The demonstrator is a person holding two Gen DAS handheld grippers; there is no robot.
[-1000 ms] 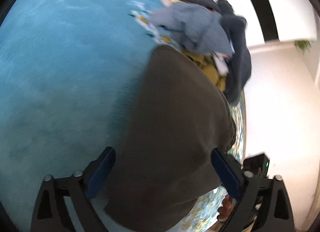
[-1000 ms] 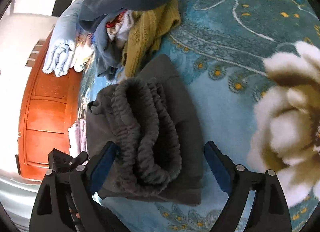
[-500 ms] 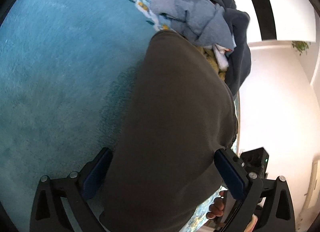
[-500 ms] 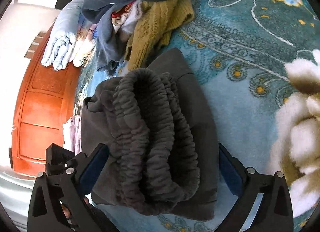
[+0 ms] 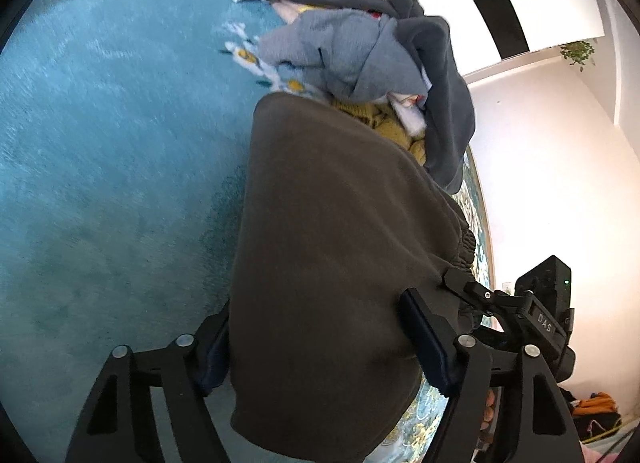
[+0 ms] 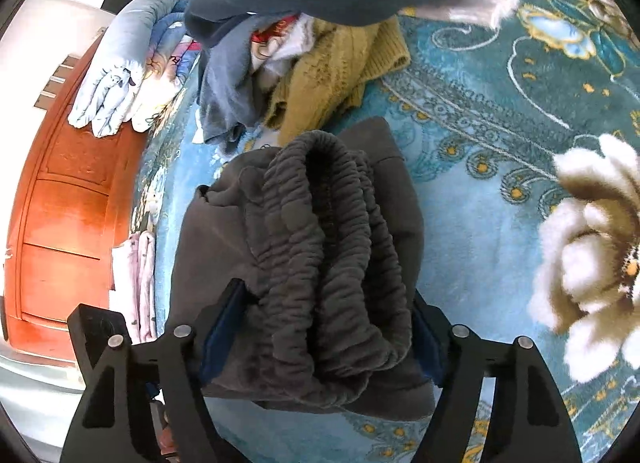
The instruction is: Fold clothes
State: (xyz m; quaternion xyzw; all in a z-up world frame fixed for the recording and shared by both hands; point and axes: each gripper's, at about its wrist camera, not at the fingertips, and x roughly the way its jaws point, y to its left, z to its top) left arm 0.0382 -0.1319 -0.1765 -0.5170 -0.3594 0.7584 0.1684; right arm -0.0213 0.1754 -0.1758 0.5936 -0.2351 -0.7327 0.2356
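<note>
Now both grippers have narrowed since a moment ago, closing onto the folded brown pants (image 5: 332, 255) that lie on the teal rug (image 5: 104, 167). This suggests the fold is done and the bundle is about to be lifted. The left gripper (image 5: 320, 347) pinches the plain folded end between its fingers. The right gripper (image 6: 324, 335) squeezes the bunched waistband (image 6: 320, 247) end. A clothes pile (image 6: 304, 47) lies just beyond.

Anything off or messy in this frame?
Nothing damaged. The folded dark brown fleece trousers lie on the teal carpet, both grippers closing around them; behind, an unfolded clothes pile sprawls.
</note>
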